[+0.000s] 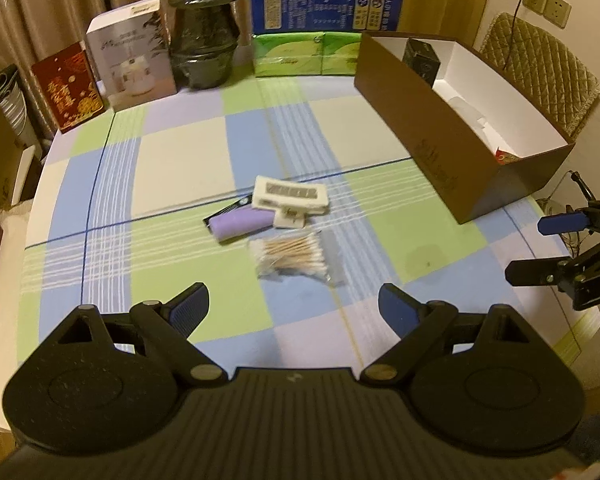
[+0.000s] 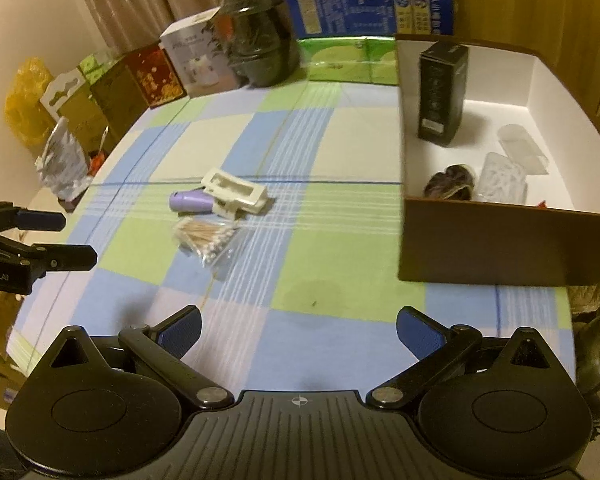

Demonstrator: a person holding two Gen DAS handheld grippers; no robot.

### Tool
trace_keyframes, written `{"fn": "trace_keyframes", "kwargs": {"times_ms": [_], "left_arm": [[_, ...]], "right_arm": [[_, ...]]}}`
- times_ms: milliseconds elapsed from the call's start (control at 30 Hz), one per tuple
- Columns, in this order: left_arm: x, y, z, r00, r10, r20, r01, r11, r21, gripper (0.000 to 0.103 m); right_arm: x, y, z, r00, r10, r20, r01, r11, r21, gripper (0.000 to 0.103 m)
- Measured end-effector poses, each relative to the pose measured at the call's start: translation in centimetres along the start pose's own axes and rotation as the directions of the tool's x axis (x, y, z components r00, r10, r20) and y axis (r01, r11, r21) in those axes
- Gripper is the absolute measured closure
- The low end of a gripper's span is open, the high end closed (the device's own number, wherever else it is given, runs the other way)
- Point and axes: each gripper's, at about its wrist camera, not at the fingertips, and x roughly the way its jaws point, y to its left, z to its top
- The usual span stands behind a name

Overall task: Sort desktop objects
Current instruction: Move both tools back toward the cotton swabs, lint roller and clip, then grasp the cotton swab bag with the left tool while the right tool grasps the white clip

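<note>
A bag of cotton swabs (image 1: 290, 255) (image 2: 206, 238), a purple cylinder (image 1: 242, 225) (image 2: 191, 202) and a white plastic tray piece (image 1: 290, 196) (image 2: 236, 192) lie together mid-table. My left gripper (image 1: 294, 308) is open and empty, above the table just short of the swabs. My right gripper (image 2: 298, 332) is open and empty, nearer the front edge. A brown cardboard box (image 1: 440, 140) (image 2: 500, 240) stands at the right; it holds a black carton (image 2: 442, 92), a dark bundle (image 2: 450, 184) and clear plastic packs (image 2: 504, 178).
Cartons, a wrapped dark pot (image 1: 204, 28) and green tissue packs (image 1: 306, 54) line the table's far edge. The checked tablecloth (image 1: 180, 160) covers the table. Each gripper shows at the edge of the other's view: the right one (image 1: 540, 248), the left one (image 2: 72, 236).
</note>
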Motion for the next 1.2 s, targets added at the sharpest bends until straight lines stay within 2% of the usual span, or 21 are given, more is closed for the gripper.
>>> {"fn": "trace_keyframes", "kwargs": {"times_ms": [300, 767, 933, 1200], "left_arm": [[0.6, 2.6, -0.9, 1.0, 0.012, 0.002, -0.012, 1.0, -0.012, 0.014], [4.8, 2.7, 0.0, 0.998, -0.059, 0.016, 0.057, 0.991, 0.12, 0.015], [7.0, 2.2, 0.2, 0.994, -0.104, 0.042, 0.092, 0.97, 0.224, 0.015], [10.9, 1.8, 1.1, 0.987, -0.158, 0.008, 0.144, 0.919, 0.367, 0.021]], "right_arm": [[2.8, 2.6, 0.0, 1.0, -0.002, -0.009, 0.002, 1.0, -0.023, 0.002], [5.4, 1.5, 0.5, 0.999, -0.043, 0.0, 0.043, 0.997, 0.066, 0.002], [6.4, 0.9, 0.7, 0.998, -0.043, 0.036, 0.039, 0.992, 0.117, 0.002], [7.9, 0.6, 1.0, 0.996, -0.068, 0.049, 0.06, 0.986, 0.154, 0.002]]}}
